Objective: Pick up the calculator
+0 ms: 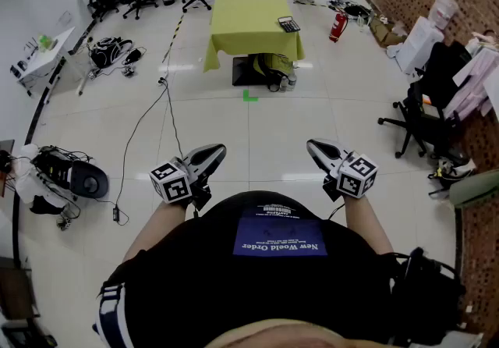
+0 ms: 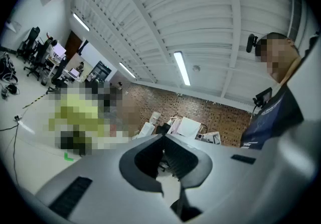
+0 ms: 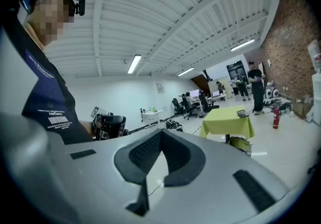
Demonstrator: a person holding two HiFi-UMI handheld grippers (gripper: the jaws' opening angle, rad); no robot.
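Note:
The calculator [image 1: 289,24] is a small dark slab lying near the right edge of a table with a yellow-green cloth [image 1: 245,26], far across the floor from me. The right gripper view also catches the calculator [image 3: 243,113] on that table [image 3: 225,122]. Both grippers are held close to my body, well short of the table. My left gripper [image 1: 214,153] has its jaws together with nothing between them, and the left gripper [image 2: 160,188] points level. My right gripper [image 1: 314,148] is likewise shut and empty, and the right gripper [image 3: 145,180] points toward the table.
A long stretch of tiled floor lies between me and the table. A cable [image 1: 144,124] runs across it at the left, near a bag [image 1: 70,175]. An office chair [image 1: 421,116] stands at the right. A fire extinguisher [image 1: 337,26] sits beside the table, bags [image 1: 273,69] under it.

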